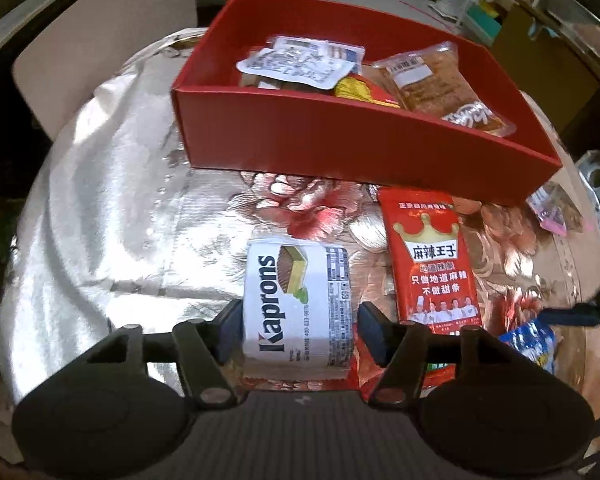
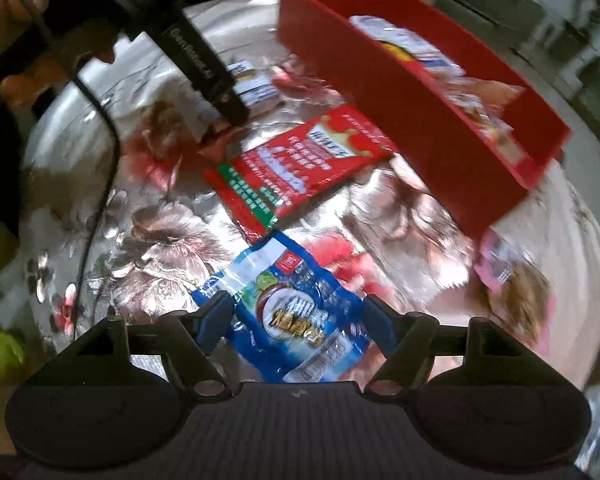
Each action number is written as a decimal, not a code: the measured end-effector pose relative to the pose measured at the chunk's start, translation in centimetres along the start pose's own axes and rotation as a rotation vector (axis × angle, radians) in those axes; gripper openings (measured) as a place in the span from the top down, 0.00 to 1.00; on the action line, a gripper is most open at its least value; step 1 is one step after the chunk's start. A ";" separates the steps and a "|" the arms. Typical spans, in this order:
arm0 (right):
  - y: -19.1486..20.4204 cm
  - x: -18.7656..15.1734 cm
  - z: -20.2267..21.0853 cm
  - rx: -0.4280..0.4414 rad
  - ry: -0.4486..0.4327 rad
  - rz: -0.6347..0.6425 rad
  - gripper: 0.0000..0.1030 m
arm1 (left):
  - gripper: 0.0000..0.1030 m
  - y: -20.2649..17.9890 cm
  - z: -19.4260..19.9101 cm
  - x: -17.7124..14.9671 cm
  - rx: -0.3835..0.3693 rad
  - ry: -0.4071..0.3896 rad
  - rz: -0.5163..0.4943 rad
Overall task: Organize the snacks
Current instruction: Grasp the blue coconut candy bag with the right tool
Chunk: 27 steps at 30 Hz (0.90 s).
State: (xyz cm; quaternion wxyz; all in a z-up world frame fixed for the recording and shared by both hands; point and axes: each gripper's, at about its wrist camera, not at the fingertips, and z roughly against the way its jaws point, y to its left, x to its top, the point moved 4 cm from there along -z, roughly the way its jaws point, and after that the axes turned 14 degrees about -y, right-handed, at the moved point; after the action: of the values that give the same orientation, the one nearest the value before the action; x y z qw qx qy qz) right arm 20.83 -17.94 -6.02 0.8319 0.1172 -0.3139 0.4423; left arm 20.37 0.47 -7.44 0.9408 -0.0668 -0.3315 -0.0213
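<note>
The Kaprons wafer pack (image 1: 298, 306) sits between the left gripper (image 1: 298, 330) jaws, which straddle it but aren't clearly clamped yet. The right gripper (image 2: 296, 326) jaws are spread wide around the blue snack bag (image 2: 296, 320). Both lie on the flowery surface (image 1: 112, 216) near the red box (image 1: 340, 140), which holds a few snacks already. The red spicy-strip packet (image 1: 432, 264) waits between them. Looks like pickup stage; next is squeezing, then lifting over the box wall.

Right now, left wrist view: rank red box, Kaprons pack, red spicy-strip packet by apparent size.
1. red box, clearly largest.
2. Kaprons pack and red spicy-strip packet look alike; the Kaprons pack sits nearer the camera, so no ranking.
</note>
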 end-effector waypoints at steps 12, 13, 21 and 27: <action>2.6 -1.6 1.4 0.062 0.142 0.145 0.22 | 0.42 0.6 0.1 0.1 -0.061 0.020 0.003; 2.6 -2.0 1.8 0.058 0.159 0.145 0.22 | 0.42 0.5 0.1 0.1 -0.059 0.021 -0.003; 3.5 -1.7 1.1 0.037 0.139 0.334 0.10 | 0.37 0.0 -0.1 -0.1 -0.055 0.019 -0.041; 2.2 -1.2 -0.9 0.086 0.211 0.187 0.11 | 0.37 0.4 0.0 0.0 -0.075 0.021 -0.028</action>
State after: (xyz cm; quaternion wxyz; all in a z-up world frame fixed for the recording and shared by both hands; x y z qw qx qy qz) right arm 18.94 -17.03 -7.70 0.8097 0.0759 -0.2152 0.5406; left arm 20.41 0.83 -7.46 0.9406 -0.0971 -0.3217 -0.0477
